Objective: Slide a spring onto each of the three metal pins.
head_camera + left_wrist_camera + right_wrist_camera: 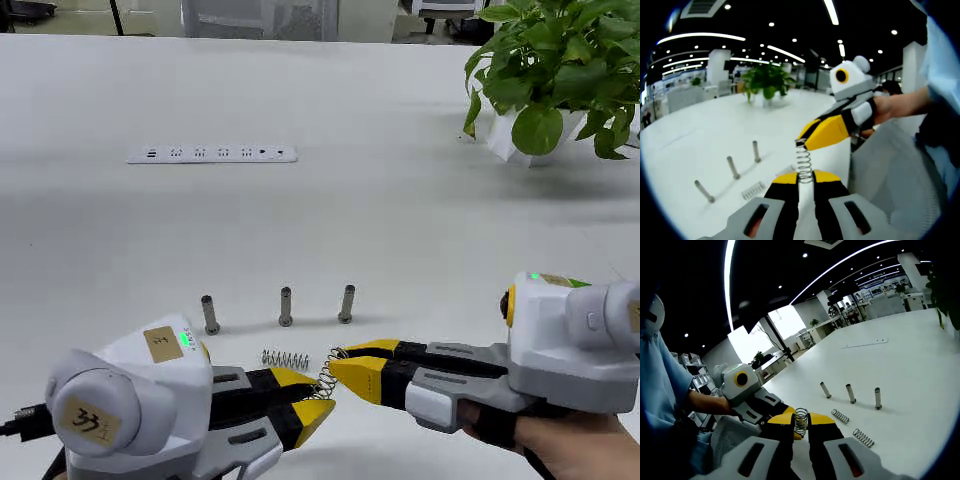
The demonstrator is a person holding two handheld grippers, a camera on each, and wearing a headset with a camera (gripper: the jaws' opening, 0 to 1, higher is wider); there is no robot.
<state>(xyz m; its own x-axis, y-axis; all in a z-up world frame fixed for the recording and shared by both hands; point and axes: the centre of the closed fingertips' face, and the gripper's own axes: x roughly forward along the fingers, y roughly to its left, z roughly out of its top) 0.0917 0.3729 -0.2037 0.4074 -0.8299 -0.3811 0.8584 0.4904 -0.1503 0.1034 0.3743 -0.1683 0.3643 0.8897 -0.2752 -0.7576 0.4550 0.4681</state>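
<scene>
Left hand-held gripper point(315, 402): jaws pressed together on the near end of the held spring point(803, 162), keeping it lifted off the desk point(400, 200) so it can be re-aimed
Held spring: bridges the gap between the two sets of yellow tips, in front of the pin row and touching no pin
Right hand-held gripper point(340, 362): jaws drawn in on the spring's far end, though the fisheye view makes it hard to judge how firmly; probably a two-ended hold to turn the coil's open end toward a pin
Pin row: left pin point(210, 314), middle pin point(286, 306) and right pin point(347, 303) stand upright and bare, tops free for a coil to drop over
Loose springs: one point(840, 416) and another point(863, 437) lie flat between the pins and the tips, waiting their turn
Power strip point(212, 154): far back on the left, well apart
Potted plant point(560, 70): far right corner, out of the working area
In the way: nothing stands between coil and pins; the nearer loose spring lies just beside the tips and could be knocked
</scene>
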